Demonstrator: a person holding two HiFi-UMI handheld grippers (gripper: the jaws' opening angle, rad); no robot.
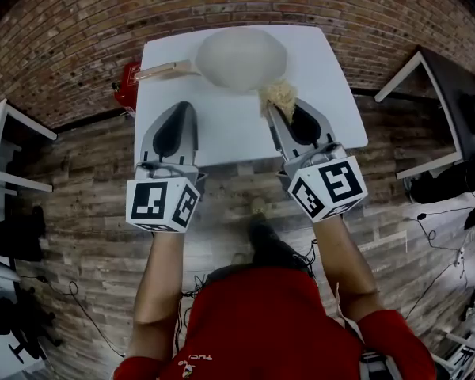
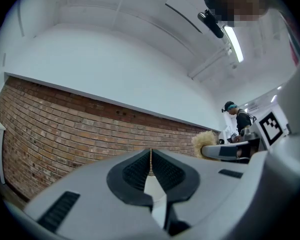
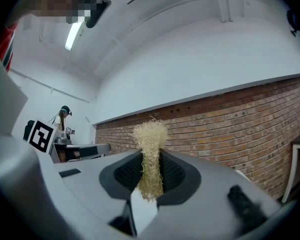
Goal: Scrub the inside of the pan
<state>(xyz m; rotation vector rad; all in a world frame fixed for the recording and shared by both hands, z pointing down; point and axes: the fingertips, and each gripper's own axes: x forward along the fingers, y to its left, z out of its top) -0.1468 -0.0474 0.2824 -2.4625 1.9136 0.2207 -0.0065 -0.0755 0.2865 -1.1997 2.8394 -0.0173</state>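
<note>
Person: red top (image 1: 253, 323) at bottom edge of head view, bare forearms reaching forward
Marker cubes: one on each gripper, left cube (image 1: 162, 204), right cube (image 1: 328, 187), both over the table's near edge
Left gripper (image 1: 186, 105): jaws pressed together, pads meet along a thin line, nothing between them; held over the bare near-left part of the table
Left gripper view: closed tips (image 2: 150, 156) aimed at a brick wall (image 2: 65, 129)
Right gripper (image 1: 273, 105): jaws pinching a straw-coloured fibre scrubber (image 1: 279, 95)
Right gripper view: scrubber (image 3: 150, 134) clamped between the ribbed pads, tuft sticking out past the tips
Scrubber position: just at the pan's near right rim in head view; contact cannot be told
Pan (image 1: 241, 58): pale, round, on the far middle of the table, wooden handle (image 1: 162, 71) pointing left
Table (image 1: 222, 133): white, rectangular
Red object (image 1: 128, 85): beside the table's far left edge, kind unclear
Background: second person (image 2: 235, 115) standing far off
</note>
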